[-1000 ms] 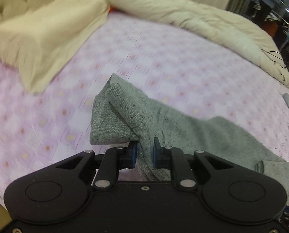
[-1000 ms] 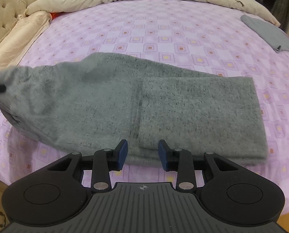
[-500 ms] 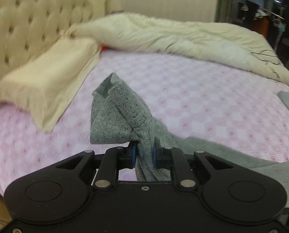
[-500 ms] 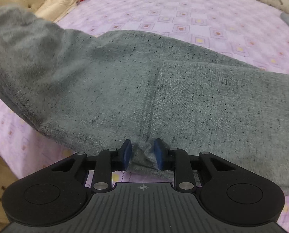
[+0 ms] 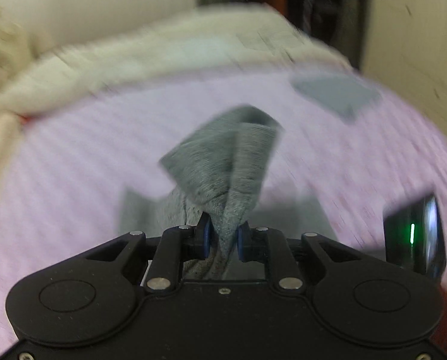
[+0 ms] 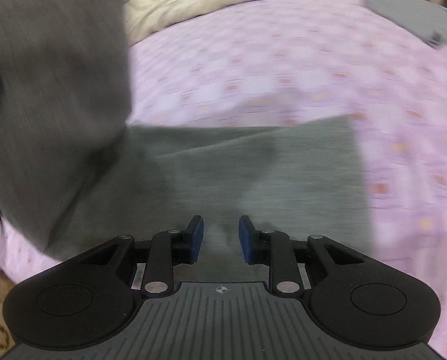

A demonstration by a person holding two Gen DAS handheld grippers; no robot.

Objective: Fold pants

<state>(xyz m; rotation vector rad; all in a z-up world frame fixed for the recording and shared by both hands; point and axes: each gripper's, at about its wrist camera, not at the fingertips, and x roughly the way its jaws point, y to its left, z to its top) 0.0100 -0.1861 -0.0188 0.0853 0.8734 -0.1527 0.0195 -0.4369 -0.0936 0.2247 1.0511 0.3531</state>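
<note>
Grey pants (image 6: 253, 174) lie partly flat on the purple patterned bedsheet (image 6: 283, 69), with one end lifted and hanging at the left of the right wrist view. The left gripper (image 5: 222, 235) is clamped on a bunched fold of the pants (image 5: 223, 162), raised above the sheet. The right gripper (image 6: 221, 238) sits over the flat part of the fabric, its blue pads (image 6: 197, 234) apart with nothing pinched between them. A cream duvet (image 5: 151, 57) lies along the far edge of the bed; a folded grey cloth (image 6: 418, 18) rests well apart from the pants. Both views are blurred.
</note>
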